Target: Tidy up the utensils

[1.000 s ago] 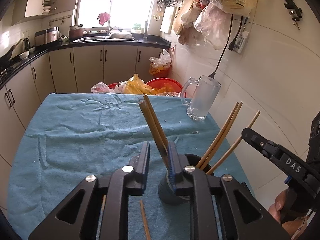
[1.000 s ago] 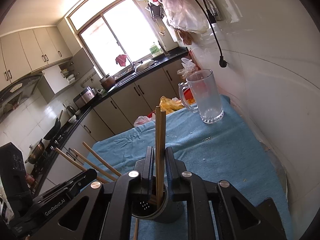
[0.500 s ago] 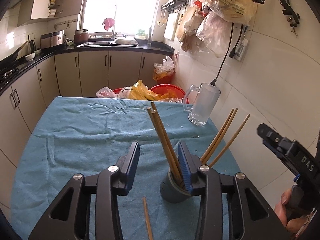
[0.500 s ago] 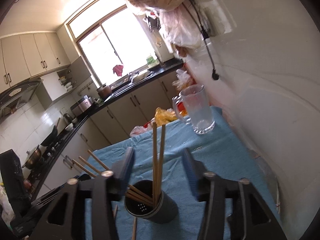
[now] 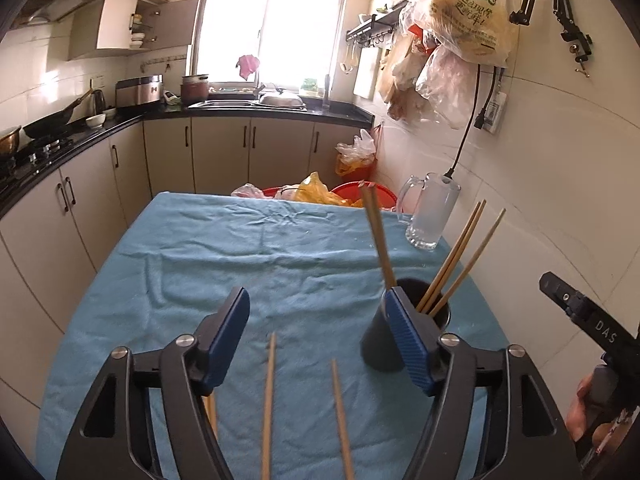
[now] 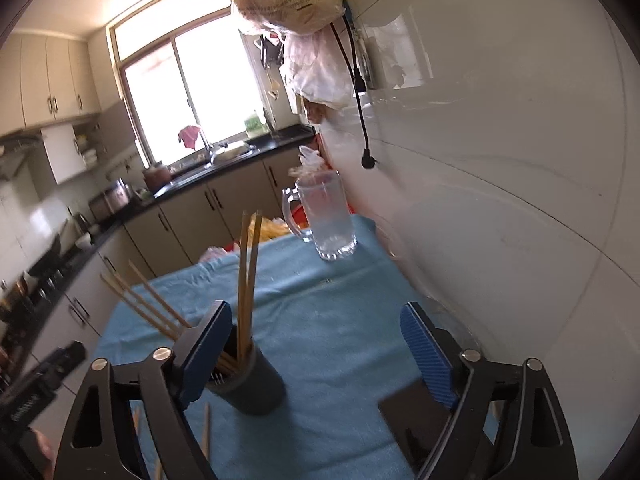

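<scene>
Now both claws have just been opening and hold nothing: left gripper [image 5: 316,338], right gripper [image 6: 320,350]. Released chopsticks [image 6: 247,280] lean inside the dark holder [image 6: 252,384]; loose chopsticks [image 5: 268,404] wait at six o'clock.

1. Daylight floods in from the blown-out white kitchen window [image 5: 266,24], overexposed in both views.
2. Glare on the white tiled wall [image 6: 500,160].
3. Strong fisheye bending at the edges, dark vignette in the corners.
4. Right wrist view motion-blurred; left is sharper.
5. Soft shadows on the wrinkled blue tablecloth [image 5: 240,264].
</scene>
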Demonstrator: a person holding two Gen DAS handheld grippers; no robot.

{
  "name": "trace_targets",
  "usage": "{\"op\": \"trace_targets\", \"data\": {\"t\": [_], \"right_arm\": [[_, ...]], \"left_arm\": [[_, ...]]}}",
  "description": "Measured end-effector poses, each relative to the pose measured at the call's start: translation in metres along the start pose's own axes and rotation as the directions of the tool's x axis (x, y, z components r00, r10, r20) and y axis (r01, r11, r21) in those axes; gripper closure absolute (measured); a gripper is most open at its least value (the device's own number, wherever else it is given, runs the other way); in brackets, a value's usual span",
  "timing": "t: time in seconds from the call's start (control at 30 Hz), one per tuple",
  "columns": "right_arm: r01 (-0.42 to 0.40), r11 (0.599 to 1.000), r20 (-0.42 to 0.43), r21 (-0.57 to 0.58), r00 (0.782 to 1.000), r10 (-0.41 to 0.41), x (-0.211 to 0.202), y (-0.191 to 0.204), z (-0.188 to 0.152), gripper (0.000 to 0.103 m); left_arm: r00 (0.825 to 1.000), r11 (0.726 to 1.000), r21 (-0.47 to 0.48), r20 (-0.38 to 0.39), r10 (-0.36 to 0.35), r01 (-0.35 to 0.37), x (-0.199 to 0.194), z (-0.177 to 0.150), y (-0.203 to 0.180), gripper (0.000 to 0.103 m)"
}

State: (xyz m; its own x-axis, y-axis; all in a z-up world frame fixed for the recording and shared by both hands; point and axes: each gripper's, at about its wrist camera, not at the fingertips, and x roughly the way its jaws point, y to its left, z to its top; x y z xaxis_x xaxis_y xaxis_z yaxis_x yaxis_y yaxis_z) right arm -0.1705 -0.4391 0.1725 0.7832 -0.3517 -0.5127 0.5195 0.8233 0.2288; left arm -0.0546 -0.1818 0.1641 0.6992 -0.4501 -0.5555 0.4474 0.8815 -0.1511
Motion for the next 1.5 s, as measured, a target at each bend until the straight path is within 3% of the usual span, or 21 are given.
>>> {"op": "trace_targets", "data": {"t": [0.37, 0.5, 0.87, 1.0, 1.1, 1.23, 1.37, 1.43, 1.5], "right_arm": [[0.053, 0.995, -0.049, -0.080, 0.997, -0.057, -0.017, 0.032, -0.047, 0.007], [-0.011, 0.995, -0.057, -0.103, 0.998, 0.005, -0.028, 0.042, -0.065, 0.005], [-0.066, 0.986, -0.112, -0.154, 0.992, 0.048, -0.044, 0.067, -0.111, 0.008], [-0.170, 0.980, -0.207, -0.105, 0.967, 0.145, -0.037, 0.075, -0.126, 0.012], [-0.172, 0.975, -0.210, -0.140, 0.968, 0.140, -0.034, 0.084, -0.136, 0.012], [-0.163, 0.976, -0.227, -0.144, 0.965, 0.128, -0.022, 0.084, -0.137, 0.012], [-0.172, 0.977, -0.241, -0.127, 0.961, 0.138, -0.014, 0.081, -0.136, 0.014], [-0.182, 0.974, -0.252, -0.135, 0.957, 0.144, -0.009, 0.081, -0.136, 0.019], [-0.194, 0.972, -0.255, -0.136, 0.955, 0.155, -0.006, 0.080, -0.135, 0.025]], "left_arm": [[0.998, 0.998, -0.026, -0.028, 0.048, -0.049, -0.030, -0.050, 0.045, 0.028], [0.996, 0.996, -0.051, -0.042, 0.078, -0.080, -0.039, -0.069, 0.066, 0.028], [0.981, 0.981, -0.093, -0.105, 0.161, -0.171, -0.051, -0.126, 0.121, 0.026], [0.978, 0.980, -0.108, -0.144, 0.149, -0.166, -0.043, -0.139, 0.129, 0.026], [0.978, 0.985, -0.111, -0.175, 0.113, -0.133, -0.036, -0.142, 0.131, 0.027], [0.976, 0.988, -0.125, -0.207, 0.063, -0.090, -0.027, -0.137, 0.131, 0.044], [0.959, 0.988, -0.145, -0.282, 0.014, -0.057, -0.003, -0.125, 0.134, 0.062], [0.949, 0.986, -0.161, -0.314, -0.010, -0.043, 0.009, -0.120, 0.135, 0.075], [0.938, 0.982, -0.183, -0.346, -0.025, -0.041, 0.024, -0.113, 0.137, 0.079]]}}
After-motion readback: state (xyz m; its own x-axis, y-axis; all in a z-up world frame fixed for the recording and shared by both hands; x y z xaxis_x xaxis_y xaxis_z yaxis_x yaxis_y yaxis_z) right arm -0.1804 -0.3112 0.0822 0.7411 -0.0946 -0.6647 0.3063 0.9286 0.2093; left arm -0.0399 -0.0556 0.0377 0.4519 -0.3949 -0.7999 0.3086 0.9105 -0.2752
